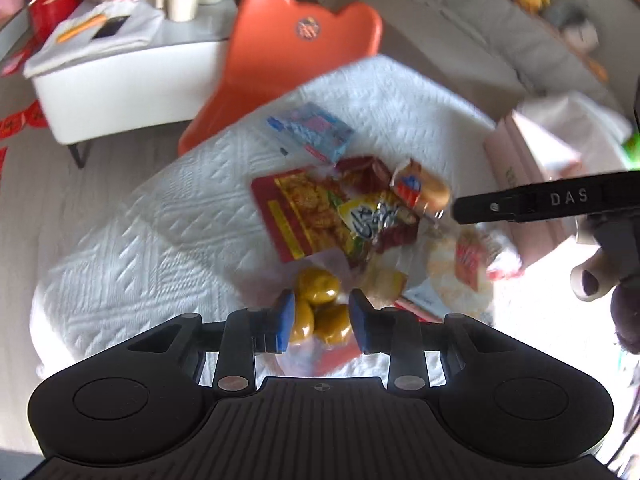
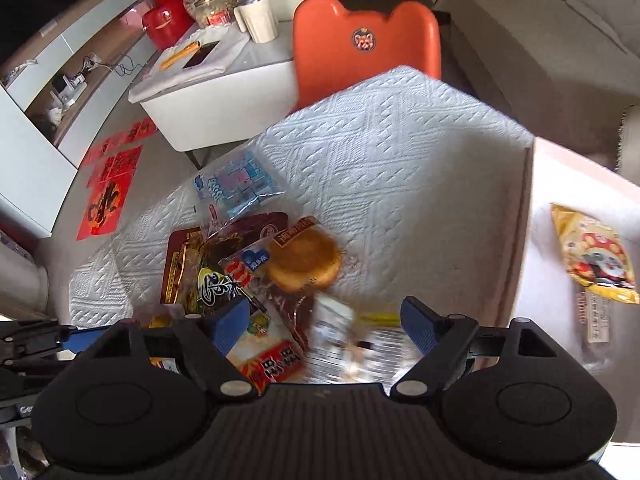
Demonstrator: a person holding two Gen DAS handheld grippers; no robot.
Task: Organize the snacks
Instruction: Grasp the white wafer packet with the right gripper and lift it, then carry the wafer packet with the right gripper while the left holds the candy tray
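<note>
A heap of snack packets lies on a white quilted cloth (image 1: pixel 132 248). In the left wrist view my left gripper (image 1: pixel 322 320) is shut on a clear bag of yellow-brown round snacks (image 1: pixel 318 284). Beyond it lie a red packet (image 1: pixel 296 212), a yellow-labelled packet (image 1: pixel 372 216) and a wrapped round bun (image 1: pixel 428 188). My right gripper shows there as a black arm (image 1: pixel 540 200) at the right. In the right wrist view my right gripper (image 2: pixel 324 320) is open above a blurred clear packet (image 2: pixel 340 332), next to the bun (image 2: pixel 304 262). A blue packet (image 2: pixel 236 182) lies farther back.
A pink box (image 2: pixel 560 184) at the right holds a yellow snack bag (image 2: pixel 596 256). An orange chair (image 2: pixel 364 44) stands behind the table. A white side table (image 2: pixel 224 80) with cups and a red pot stands at the back left.
</note>
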